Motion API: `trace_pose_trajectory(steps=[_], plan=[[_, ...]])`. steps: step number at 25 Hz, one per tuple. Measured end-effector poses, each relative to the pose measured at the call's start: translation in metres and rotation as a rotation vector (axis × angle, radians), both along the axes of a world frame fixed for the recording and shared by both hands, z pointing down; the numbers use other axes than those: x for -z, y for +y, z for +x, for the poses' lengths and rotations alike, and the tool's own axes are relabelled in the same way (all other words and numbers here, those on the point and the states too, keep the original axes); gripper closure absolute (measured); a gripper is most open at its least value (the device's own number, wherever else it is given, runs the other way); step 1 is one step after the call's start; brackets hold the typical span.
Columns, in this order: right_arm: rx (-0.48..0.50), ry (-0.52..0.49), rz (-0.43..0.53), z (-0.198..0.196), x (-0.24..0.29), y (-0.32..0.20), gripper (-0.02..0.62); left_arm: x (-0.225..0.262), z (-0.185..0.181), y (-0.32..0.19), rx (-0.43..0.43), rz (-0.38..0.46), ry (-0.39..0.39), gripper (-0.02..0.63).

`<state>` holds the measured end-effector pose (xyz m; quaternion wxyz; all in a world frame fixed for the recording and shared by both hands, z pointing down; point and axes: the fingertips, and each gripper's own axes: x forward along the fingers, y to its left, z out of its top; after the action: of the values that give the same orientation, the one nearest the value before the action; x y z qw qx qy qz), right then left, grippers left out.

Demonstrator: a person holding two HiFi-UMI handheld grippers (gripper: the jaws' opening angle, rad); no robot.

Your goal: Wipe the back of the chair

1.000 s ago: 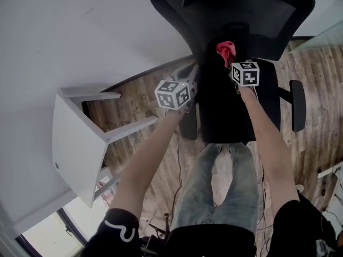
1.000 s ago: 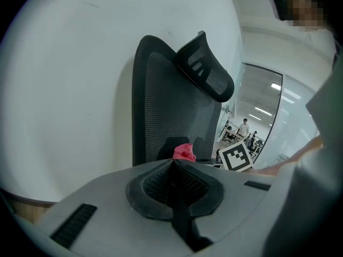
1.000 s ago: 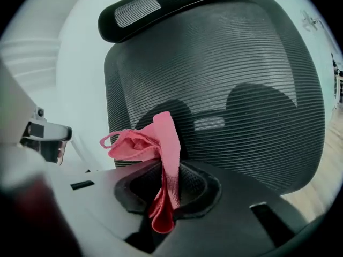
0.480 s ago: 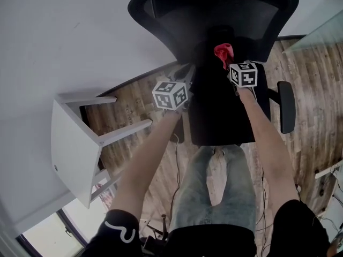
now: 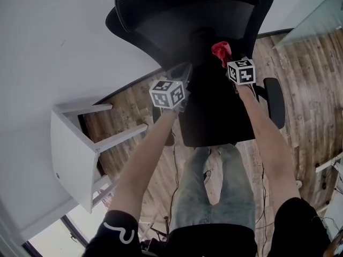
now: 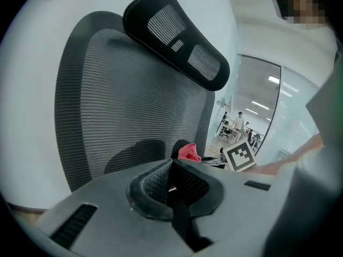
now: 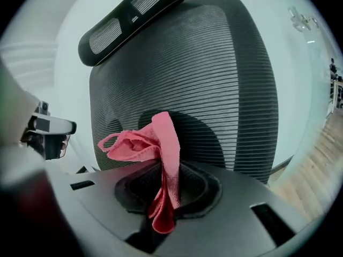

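Fingers [image 7: 136, 189] of your right gripper [image 7: 163, 185] closed tight on pink cloth [image 7: 155, 138]; cloth bunches above them, tail hangs below. Behind cloth, chair back [image 7: 203, 63] fills frame, headrest [image 7: 131, 15] at upper left. Cannot tell whether cloth touches mesh. Your left gripper [image 6: 172, 182]: fingers [image 6: 150, 183] pressed together, nothing between them, pointing at lower mesh of chair back. Head view: both grippers near frame centre over chair seat [image 5: 214, 116], cloth at upper centre, wooden floor [image 5: 305, 90] at right.

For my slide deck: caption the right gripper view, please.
Right gripper, shut on a pink cloth, facing the chair's mesh backrest.
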<state>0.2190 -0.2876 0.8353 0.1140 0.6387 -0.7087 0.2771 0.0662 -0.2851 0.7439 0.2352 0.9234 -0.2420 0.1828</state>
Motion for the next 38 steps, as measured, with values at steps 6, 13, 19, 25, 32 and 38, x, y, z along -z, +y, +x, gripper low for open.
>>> trace_pose_trajectory(steps=[6,13,19,25,32,38], plan=[[-0.016,0.04,-0.016,0.036,0.001,0.012,0.52,0.0,0.035,0.007,-0.037,0.011,-0.001,0.581],[-0.051,0.077,-0.039,0.074,0.006,0.028,0.52,0.002,0.071,0.011,-0.073,0.026,0.016,0.581],[-0.092,0.096,-0.068,0.112,0.011,0.048,0.522,0.008,0.091,0.022,-0.09,0.03,0.032,0.581],[-0.113,0.105,-0.085,0.143,0.022,0.074,0.522,0.015,0.109,0.033,-0.11,0.034,0.037,0.581],[-0.077,0.089,-0.086,0.158,0.034,0.111,0.522,0.031,0.138,0.051,-0.138,0.041,0.047,0.581],[-0.006,0.057,0.011,0.149,0.073,0.136,0.522,0.048,0.132,0.079,-0.12,0.031,0.062,0.581]])
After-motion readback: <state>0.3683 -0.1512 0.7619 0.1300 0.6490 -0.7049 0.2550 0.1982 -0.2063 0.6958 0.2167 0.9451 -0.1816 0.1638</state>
